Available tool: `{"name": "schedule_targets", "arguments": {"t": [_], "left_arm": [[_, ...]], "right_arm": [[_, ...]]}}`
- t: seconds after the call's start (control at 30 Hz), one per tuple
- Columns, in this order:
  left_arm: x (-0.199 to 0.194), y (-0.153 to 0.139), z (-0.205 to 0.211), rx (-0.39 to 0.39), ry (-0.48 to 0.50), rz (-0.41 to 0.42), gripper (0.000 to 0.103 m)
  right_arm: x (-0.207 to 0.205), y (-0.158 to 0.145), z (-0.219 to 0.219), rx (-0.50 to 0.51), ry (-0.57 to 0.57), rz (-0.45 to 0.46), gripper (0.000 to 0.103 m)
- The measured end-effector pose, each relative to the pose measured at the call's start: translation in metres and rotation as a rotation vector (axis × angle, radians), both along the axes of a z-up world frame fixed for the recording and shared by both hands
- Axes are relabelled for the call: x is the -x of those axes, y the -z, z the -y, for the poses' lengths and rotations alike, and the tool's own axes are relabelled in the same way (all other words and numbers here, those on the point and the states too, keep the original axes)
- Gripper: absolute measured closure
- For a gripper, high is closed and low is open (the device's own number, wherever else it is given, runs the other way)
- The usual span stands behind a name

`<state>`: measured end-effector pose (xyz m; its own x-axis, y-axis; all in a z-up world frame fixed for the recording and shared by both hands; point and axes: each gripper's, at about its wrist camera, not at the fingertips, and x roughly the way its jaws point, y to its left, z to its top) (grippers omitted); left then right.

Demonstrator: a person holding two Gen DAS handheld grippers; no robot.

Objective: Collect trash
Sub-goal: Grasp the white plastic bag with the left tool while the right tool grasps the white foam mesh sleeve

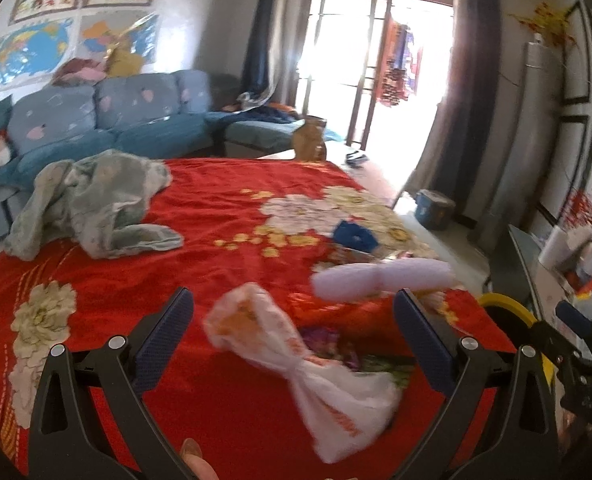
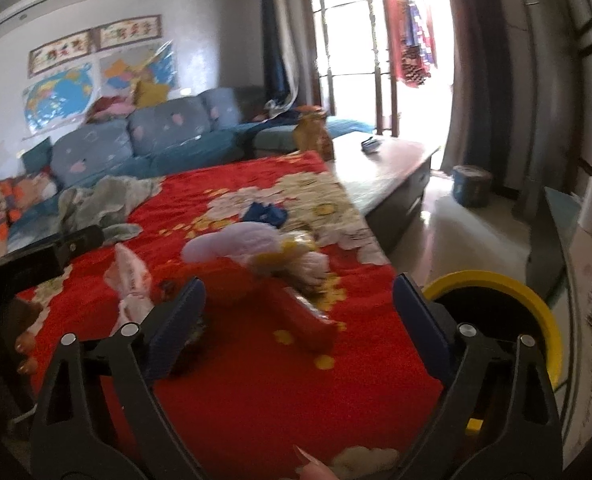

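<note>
A red flowered blanket (image 1: pixel 224 208) covers the table. A twisted white plastic bag with orange print (image 1: pixel 315 364) lies between the fingers of my open left gripper (image 1: pixel 296 328); it also shows in the right wrist view (image 2: pixel 132 280). A pale lilac wrapper (image 1: pixel 379 276) and blue crumpled trash (image 1: pixel 353 236) lie further back. My right gripper (image 2: pixel 299 316) is open and empty above a red packet (image 2: pixel 307 316). The lilac wrapper (image 2: pixel 232 244) and blue trash (image 2: pixel 268 214) lie beyond it. A yellow-rimmed bin (image 2: pixel 495 312) stands at the table's right edge; it also shows in the left wrist view (image 1: pixel 507 308).
A grey-green cloth (image 1: pixel 92 204) lies crumpled at the blanket's far left. A blue sofa (image 1: pixel 108 120) stands behind. A brown bag (image 1: pixel 309 140) and the bare tabletop (image 2: pixel 375 160) are at the far end. A blue bucket (image 2: pixel 471 186) is on the floor.
</note>
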<state>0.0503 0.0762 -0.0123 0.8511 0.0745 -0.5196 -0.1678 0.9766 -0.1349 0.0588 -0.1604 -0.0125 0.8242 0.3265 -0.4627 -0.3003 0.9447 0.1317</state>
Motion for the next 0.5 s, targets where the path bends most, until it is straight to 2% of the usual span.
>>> {"name": "schedule_targets", "arguments": {"t": [0.27, 0.5], "left_arm": [[-0.014, 0.013, -0.045, 0.041, -0.074, -0.065, 0.006], [-0.032, 0.034, -0.065, 0.130, -0.039, -0.137, 0.006]], "right_arm": [[-0.024, 0.006, -0.028, 0.023, -0.065, -0.055, 0.023], [-0.051, 0.008, -0.037, -0.003, -0.084, -0.100, 0.029]]}}
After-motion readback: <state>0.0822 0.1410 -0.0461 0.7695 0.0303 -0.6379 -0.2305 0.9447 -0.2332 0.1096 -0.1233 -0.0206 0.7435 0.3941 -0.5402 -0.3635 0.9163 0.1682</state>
